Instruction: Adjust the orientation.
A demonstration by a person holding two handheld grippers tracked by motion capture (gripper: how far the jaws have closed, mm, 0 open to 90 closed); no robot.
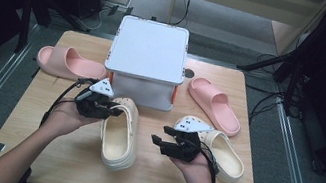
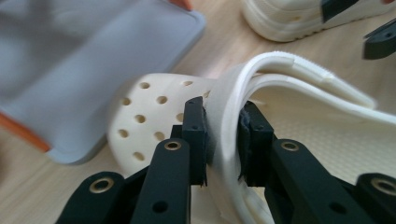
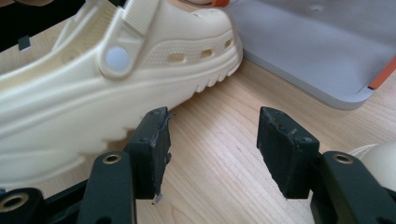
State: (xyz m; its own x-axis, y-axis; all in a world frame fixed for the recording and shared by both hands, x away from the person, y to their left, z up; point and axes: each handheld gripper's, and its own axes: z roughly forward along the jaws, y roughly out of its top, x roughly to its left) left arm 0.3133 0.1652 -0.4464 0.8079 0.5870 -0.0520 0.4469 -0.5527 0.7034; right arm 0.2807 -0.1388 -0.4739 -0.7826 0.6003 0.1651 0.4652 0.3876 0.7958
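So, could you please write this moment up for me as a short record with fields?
left gripper: shut on the heel strap of the left cream clog
right gripper: open, nothing between its jaws, beside that clog
right cream clog: on the table, behind the right hand
pink slides: one left, one right of the box
grey lidded box: at the table's far edge
table: light wood

black tools [image 1: 114,111], grey plates, trailing cables
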